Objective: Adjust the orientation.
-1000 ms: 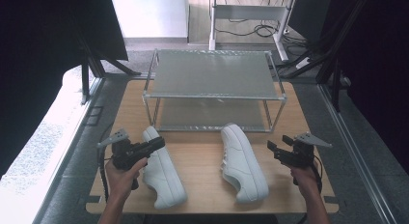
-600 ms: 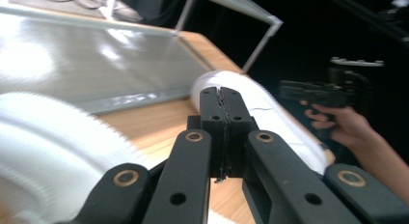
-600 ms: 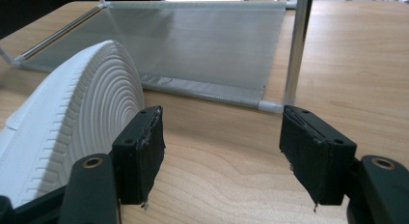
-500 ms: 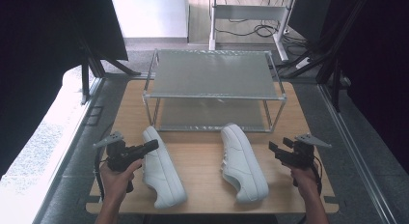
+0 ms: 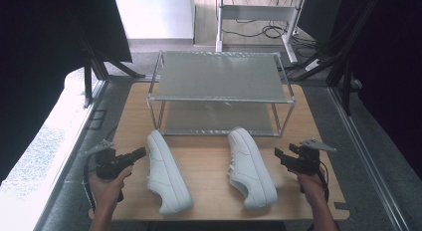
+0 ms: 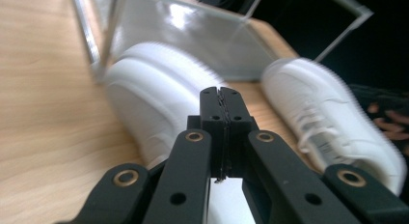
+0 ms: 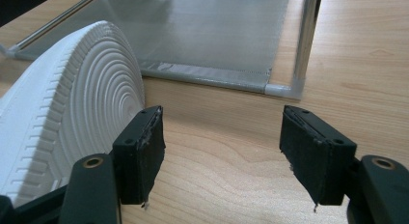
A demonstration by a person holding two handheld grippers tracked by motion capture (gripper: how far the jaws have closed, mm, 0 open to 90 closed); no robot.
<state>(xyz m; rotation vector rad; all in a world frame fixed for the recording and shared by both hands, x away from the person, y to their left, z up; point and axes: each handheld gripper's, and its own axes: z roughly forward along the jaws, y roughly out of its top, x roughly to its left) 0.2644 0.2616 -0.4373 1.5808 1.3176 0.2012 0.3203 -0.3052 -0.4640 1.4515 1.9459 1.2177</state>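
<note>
Two white sneakers lie on the wooden table (image 5: 209, 156) in front of a metal rack (image 5: 221, 76). The left shoe (image 5: 166, 173) (image 6: 154, 103) is just right of my left gripper (image 5: 139, 152) (image 6: 222, 96), whose jaws are pressed together with nothing between them, a short gap from the shoe. The right shoe (image 5: 251, 166) (image 6: 328, 118) rests on its side, its ribbed sole (image 7: 72, 108) facing my right gripper (image 5: 278, 154) (image 7: 222, 137). That gripper stands open, empty, low over the table, just right of the sole.
The two-tier mesh rack stands at the back of the table; its lower shelf (image 7: 202, 31) and a front post (image 7: 306, 40) lie just beyond the right gripper. Bare wood (image 5: 209, 166) shows between the shoes. Table edges run close outside both hands.
My left gripper has drawn back to the left, away from the left shoe. The right gripper and both shoes have hardly moved.
</note>
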